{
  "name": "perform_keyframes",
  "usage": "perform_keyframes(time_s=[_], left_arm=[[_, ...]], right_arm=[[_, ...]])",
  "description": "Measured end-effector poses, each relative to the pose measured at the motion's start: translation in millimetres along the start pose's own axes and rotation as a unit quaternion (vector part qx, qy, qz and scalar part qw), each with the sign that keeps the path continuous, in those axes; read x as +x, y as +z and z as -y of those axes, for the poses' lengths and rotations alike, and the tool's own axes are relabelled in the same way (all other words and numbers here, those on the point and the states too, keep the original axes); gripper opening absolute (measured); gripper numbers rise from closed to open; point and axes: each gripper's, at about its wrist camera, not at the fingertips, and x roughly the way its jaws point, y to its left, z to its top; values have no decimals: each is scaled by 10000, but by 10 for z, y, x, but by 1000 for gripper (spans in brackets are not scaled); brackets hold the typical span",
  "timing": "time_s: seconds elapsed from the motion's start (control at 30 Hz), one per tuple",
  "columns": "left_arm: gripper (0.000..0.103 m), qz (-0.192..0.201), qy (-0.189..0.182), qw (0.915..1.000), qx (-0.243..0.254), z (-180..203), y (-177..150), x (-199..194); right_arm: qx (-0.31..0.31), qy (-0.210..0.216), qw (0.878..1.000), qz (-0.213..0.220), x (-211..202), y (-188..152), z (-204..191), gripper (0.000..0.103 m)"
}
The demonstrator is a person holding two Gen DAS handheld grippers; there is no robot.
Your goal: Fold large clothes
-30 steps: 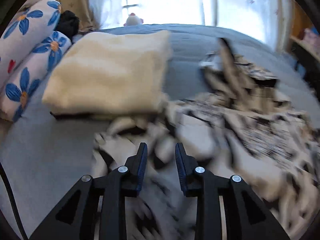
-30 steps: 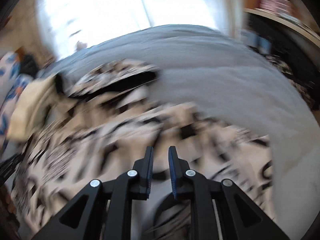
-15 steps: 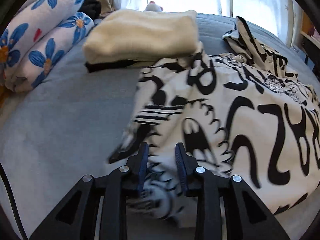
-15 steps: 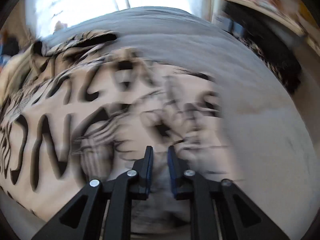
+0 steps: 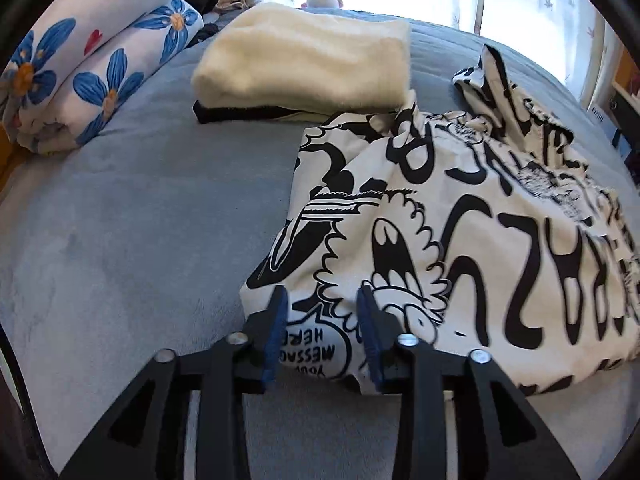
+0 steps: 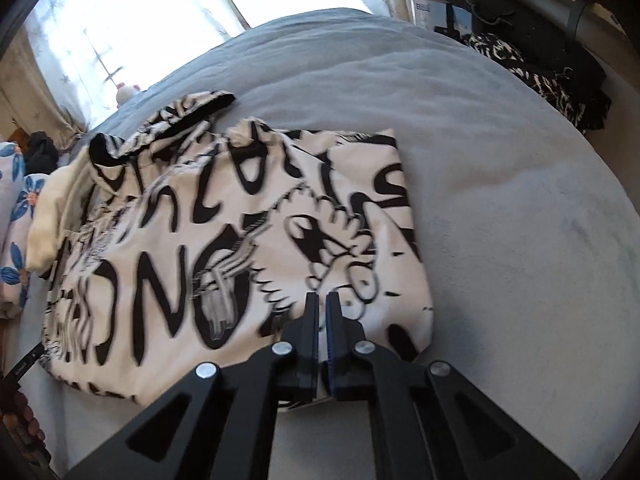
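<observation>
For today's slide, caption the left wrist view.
Black-and-white printed garment on grey bed, folded cream blanket behind it.

- The printed garment, cream with bold black lettering and cartoon figures, lies folded and flat on the grey bed, just ahead of both grippers.
- Its near edge reaches under their fingertips; a black-trimmed part sticks up at the far end.

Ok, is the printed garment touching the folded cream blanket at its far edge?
Touching. In the left wrist view the far edge of the printed garment rides up against the near corner of the folded cream blanket, with no blue bedcover showing between them.
</observation>
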Motion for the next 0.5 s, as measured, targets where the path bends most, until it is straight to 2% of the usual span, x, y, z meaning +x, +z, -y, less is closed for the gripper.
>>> perform_keyframes(time_s=[0.03, 0.2, 0.37, 0.4, 0.47, 0.5], left_arm=[[42, 15, -12, 10000, -6, 0, 4, -36], [42, 100, -35, 9998, 183, 104, 81, -176], [43, 189, -253, 9986, 426, 281, 296, -352], [45, 206, -275, 9982, 485, 323, 354, -391], [58, 214, -272, 9976, 604, 400, 475, -454], [61, 216, -265, 9973, 656, 429, 523, -476]], right_arm=[[-10, 32, 10000, 18, -28, 3, -37, 3], [-81, 354, 9993, -47, -123, 44, -279, 3], [-303, 510, 9982, -114, -209, 188, -592, 3], [-317, 526, 9980, -129, -224, 215, -630, 3], [-352, 513, 9978, -222, -244, 320, -739, 3], [-361, 483, 9978, -258, -243, 350, -768, 3]])
